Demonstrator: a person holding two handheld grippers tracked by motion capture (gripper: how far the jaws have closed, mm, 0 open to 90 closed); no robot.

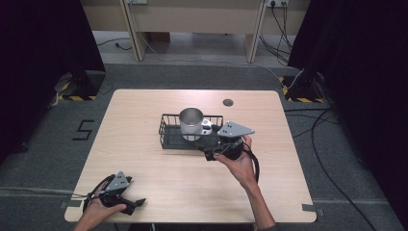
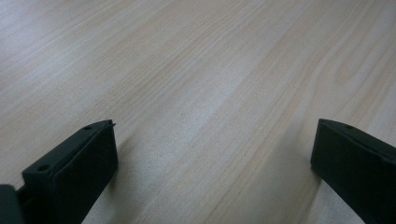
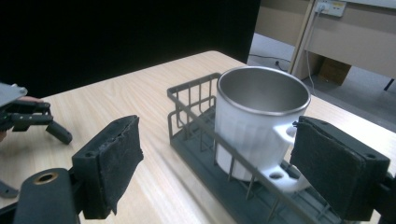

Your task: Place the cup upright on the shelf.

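Black pads of my right tool (image 3: 219, 163) stand wide apart, gripping nothing, just short of the wire basket (image 3: 196, 121). Going down in size: the worktop (image 1: 144, 144), then the basket at its middle, then the steel mug (image 3: 261, 121) upright inside, its white handle (image 3: 280, 154) toward my right pad. Basket bars stand between. My left tool (image 1: 126, 197), also open, rests well away from the basket.

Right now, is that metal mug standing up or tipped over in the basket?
Upright. The mug stands in the wire basket, its open mouth facing up, and it looks empty inside.
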